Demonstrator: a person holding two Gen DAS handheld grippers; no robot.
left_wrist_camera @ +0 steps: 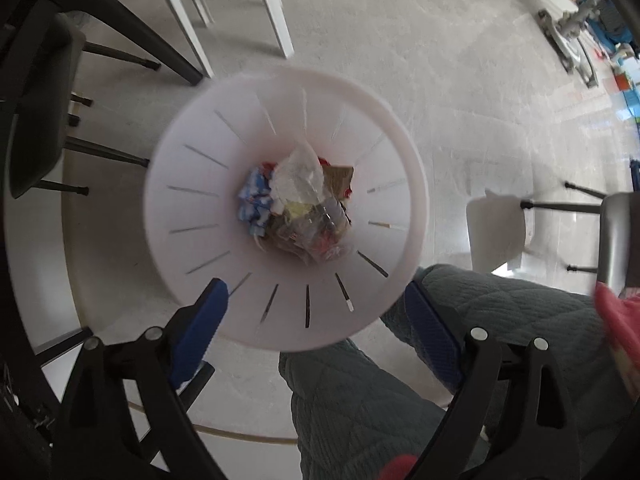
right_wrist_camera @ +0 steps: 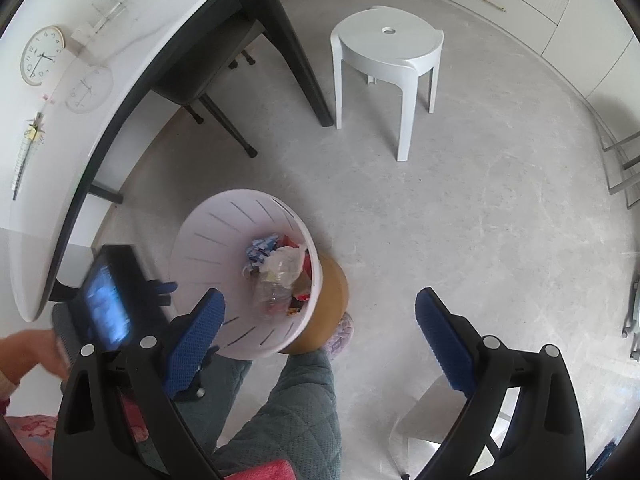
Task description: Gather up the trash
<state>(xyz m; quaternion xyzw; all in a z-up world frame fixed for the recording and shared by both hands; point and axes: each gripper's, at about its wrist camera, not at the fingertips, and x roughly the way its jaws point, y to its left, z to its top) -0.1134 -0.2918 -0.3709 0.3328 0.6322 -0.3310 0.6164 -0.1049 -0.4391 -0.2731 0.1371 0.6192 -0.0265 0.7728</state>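
The left gripper [left_wrist_camera: 316, 300] points straight down with its blue pads [left_wrist_camera: 198, 332] spread wide and nothing between them; the rim of the white slotted wastebasket [left_wrist_camera: 192, 152] lies just beyond the fingertips, and the pads touch nothing. The right gripper [right_wrist_camera: 320, 312] also hangs with its pads [right_wrist_camera: 442, 344] wide apart and empty, over bare floor [right_wrist_camera: 480, 200] beside the basket.

The trash [left_wrist_camera: 296, 204] sits at the bottom of the basket: a crumpled clear plastic bag [left_wrist_camera: 300, 172] on top, a blue-and-white wrapper [left_wrist_camera: 254, 198] to one side, a scrap of brown cardboard [left_wrist_camera: 340, 176], and what looks like a clear plastic bottle [right_wrist_camera: 276, 292] among red bits.

All of this should be light and soft. The film would crush and slide under the pads, so a pinch on a bunched fold would likely hold better than on a flat sheet. The bottle is smooth and round and is best taken across its body. The basket itself looks like thin, stiff plastic, light enough to tip; its rim is the obvious place to grip.

Further out, the basket stands just beside a tan round stool [right_wrist_camera: 332, 300]. The person's quilted grey-green trouser legs [left_wrist_camera: 360, 400] are below, and a white plastic stool [right_wrist_camera: 388, 52] and a white table [right_wrist_camera: 80, 92] with dark legs stand well apart.
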